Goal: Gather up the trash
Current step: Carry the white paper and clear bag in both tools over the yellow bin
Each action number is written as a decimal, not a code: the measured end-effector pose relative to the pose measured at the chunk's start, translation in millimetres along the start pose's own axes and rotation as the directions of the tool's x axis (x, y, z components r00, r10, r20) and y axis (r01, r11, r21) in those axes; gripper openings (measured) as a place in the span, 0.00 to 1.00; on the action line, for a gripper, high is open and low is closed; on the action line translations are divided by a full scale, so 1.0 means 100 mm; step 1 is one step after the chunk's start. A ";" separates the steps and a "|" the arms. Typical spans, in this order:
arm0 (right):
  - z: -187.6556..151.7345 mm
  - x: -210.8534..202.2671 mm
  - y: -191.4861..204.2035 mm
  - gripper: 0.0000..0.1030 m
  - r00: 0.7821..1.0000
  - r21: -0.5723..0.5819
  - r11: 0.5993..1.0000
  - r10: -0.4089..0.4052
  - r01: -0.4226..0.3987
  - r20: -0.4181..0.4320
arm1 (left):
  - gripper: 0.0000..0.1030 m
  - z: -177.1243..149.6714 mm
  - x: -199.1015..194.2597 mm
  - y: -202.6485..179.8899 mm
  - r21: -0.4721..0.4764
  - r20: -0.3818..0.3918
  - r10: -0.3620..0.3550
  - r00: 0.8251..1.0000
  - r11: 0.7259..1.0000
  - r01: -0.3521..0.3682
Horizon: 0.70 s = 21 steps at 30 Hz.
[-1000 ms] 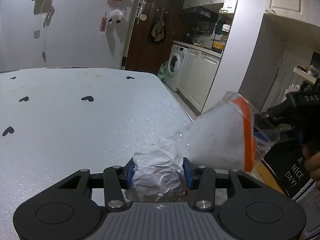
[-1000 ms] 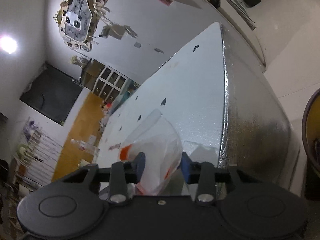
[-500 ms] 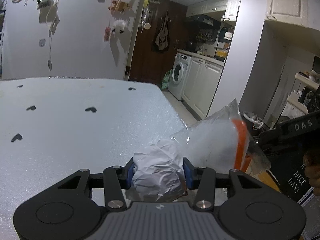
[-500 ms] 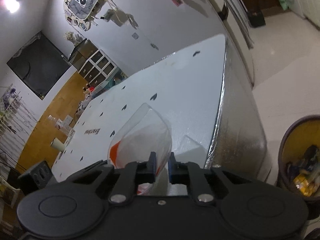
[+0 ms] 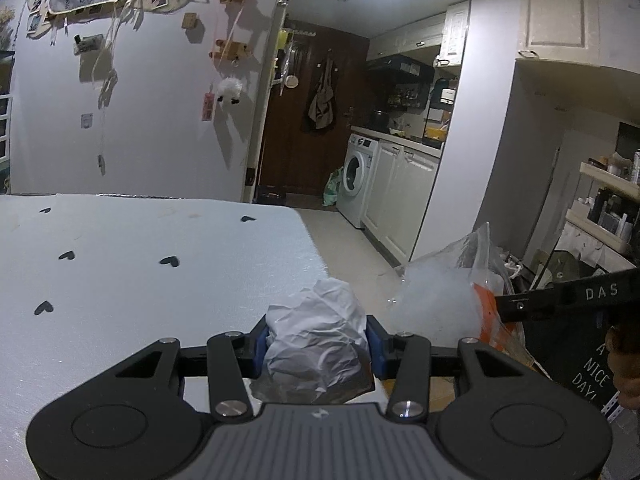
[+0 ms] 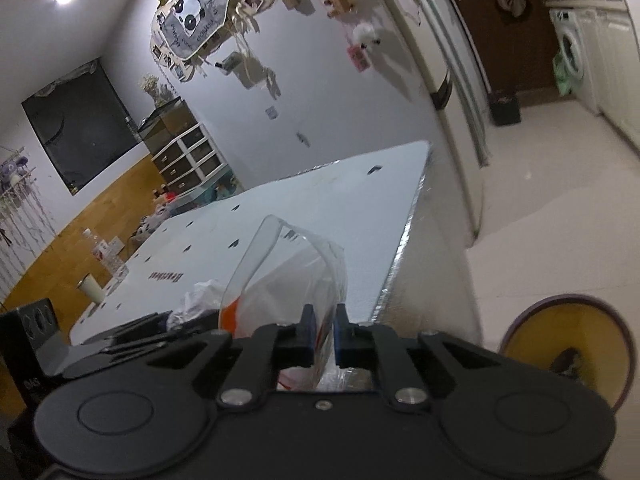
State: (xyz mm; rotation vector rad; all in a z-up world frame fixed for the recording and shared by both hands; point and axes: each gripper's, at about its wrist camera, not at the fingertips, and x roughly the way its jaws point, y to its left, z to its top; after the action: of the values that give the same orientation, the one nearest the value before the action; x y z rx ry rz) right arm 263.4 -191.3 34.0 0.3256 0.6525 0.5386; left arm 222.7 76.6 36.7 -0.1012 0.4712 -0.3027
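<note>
The left gripper (image 5: 316, 342) pinches a crumpled paper wad (image 5: 316, 340) over the table (image 5: 120, 280) edge; the right gripper (image 6: 323, 330) is pressed together on a clear plastic bag (image 6: 288, 276); the bin (image 6: 568, 344) sits on the floor beyond the table's edge, nearer the right hand, which probably reaches it first.

crumpled paper (image 5: 316, 332): white, matt, creased
plastic bag (image 6: 296, 280): clear, glossy film
table (image 5: 120, 280): pale, fine rough grain
gripper frame (image 5: 224, 364): black matt plastic
</note>
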 end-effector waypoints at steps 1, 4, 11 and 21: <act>-0.01 -0.06 -0.01 0.09 1.000 -0.012 1.000 -0.015 0.015 0.011 | 0.46 0.00 -0.01 -0.05 0.002 0.003 -0.003 1.000 1.000 0.003; -0.04 -0.25 -0.05 0.09 0.998 -0.037 0.998 -0.052 0.054 0.040 | 0.46 0.01 -0.02 -0.19 0.006 0.011 -0.014 1.000 1.000 0.014; -0.14 -0.64 -0.23 0.09 0.979 -0.084 0.980 -0.168 0.178 0.112 | 0.46 -0.01 -0.01 -0.59 0.023 0.027 -0.043 0.999 0.999 0.042; -0.29 -1.12 -0.66 0.09 0.951 -0.068 0.959 -0.261 0.275 0.166 | 0.46 -0.05 0.16 -1.23 0.065 0.020 -0.087 0.996 0.994 0.086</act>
State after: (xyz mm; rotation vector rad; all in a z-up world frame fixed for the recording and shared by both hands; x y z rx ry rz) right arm 194.6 -305.1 36.6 0.1864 0.5089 0.2772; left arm 201.1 -45.5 45.4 -0.0629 0.4349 -0.4011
